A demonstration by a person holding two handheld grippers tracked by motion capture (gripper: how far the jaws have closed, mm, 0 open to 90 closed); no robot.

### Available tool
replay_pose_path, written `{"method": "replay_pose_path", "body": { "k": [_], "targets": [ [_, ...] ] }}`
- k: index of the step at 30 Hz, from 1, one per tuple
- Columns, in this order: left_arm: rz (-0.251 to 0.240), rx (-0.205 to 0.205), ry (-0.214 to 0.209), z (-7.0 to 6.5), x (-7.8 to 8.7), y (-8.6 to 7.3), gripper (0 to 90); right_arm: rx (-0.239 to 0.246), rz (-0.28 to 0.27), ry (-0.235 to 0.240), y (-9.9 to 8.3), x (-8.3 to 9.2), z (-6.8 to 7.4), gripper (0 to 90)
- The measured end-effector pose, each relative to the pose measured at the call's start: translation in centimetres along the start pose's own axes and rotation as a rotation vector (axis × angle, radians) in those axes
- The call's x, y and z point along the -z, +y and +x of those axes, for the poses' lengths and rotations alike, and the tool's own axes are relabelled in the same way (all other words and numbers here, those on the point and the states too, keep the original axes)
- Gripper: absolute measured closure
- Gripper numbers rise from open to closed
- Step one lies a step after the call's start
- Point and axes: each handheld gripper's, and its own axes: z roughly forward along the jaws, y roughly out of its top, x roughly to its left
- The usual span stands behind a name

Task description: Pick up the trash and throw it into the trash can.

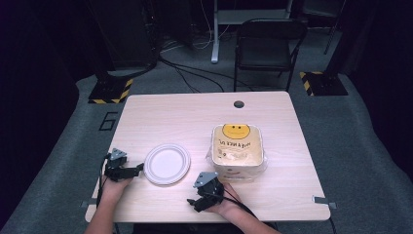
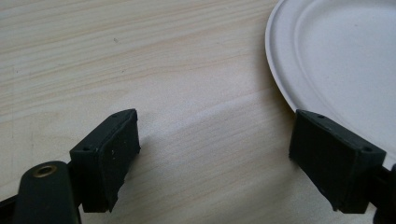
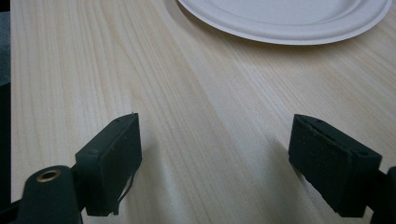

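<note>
A white paper plate (image 1: 166,164) lies on the light wooden table (image 1: 175,117), left of centre near the front. To its right sits a clear plastic bag (image 1: 237,152) with a yellow smiley face and printed text, holding pale flat rounds. My left gripper (image 1: 138,169) rests on the table at the plate's left edge, jaws open with bare wood between them; in the left gripper view the plate (image 2: 341,60) rim lies just beyond the right jaw. My right gripper (image 1: 193,203) lies near the front edge, below the bag, open and pointing left, with the plate (image 3: 285,18) ahead of it.
A round cable hole (image 1: 238,104) is in the table near its far edge. A black folding chair (image 1: 267,46) stands behind the table, with cables and yellow-black striped bases on the grey floor.
</note>
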Motion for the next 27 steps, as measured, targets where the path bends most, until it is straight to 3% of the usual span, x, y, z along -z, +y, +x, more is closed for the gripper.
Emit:
{"method": "replay_pose_path", "body": {
  "k": [7,16,25,27],
  "targets": [
    [-0.001,0.005,0.003,0.00,-0.01,0.02,16.2,-0.029,-0.012,-0.018,-0.06,0.15,0.25,25.0],
    [-0.002,0.005,0.002,-0.01,0.04,0.02,17.7,-0.031,-0.019,-0.021,-0.08,0.19,0.30,27.5],
    [0.018,0.003,-0.002,-0.18,0.40,0.29,29.0,-0.036,0.033,-0.025,0.62,0.34,0.31,35.2],
    [0.024,0.019,-0.004,-0.20,0.50,0.36,31.5,-0.010,0.041,-0.026,0.87,0.34,0.35,36.7]
  ]
}}
